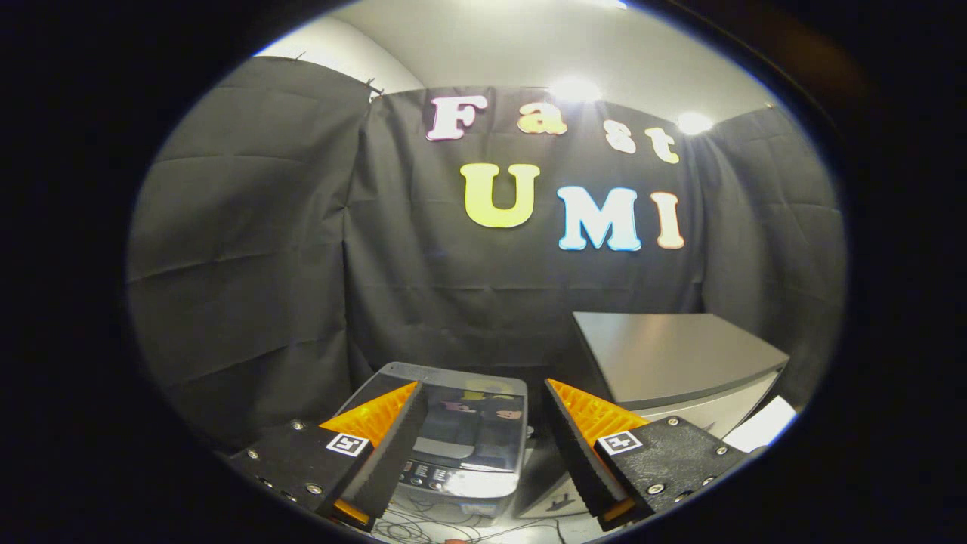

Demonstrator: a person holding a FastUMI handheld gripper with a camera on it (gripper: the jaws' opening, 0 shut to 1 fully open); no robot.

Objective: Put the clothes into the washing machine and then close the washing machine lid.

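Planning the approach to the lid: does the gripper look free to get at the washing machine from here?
Probably yes. The gripper is open and holds nothing, and the washing machine sits just ahead between its fingers with nothing between them. The grey cabinet stands off to the side.

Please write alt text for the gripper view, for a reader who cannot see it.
The gripper hangs open and empty, its orange-and-black fingers framing a small grey top-loading washing machine with a closed glossy lid just ahead. A grey flat-topped cabinet stands beside the machine, with black cloth walls behind.

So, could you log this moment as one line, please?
gripper: open, empty | washing machine: beyond fingers, lid down | grey cabinet: beside it
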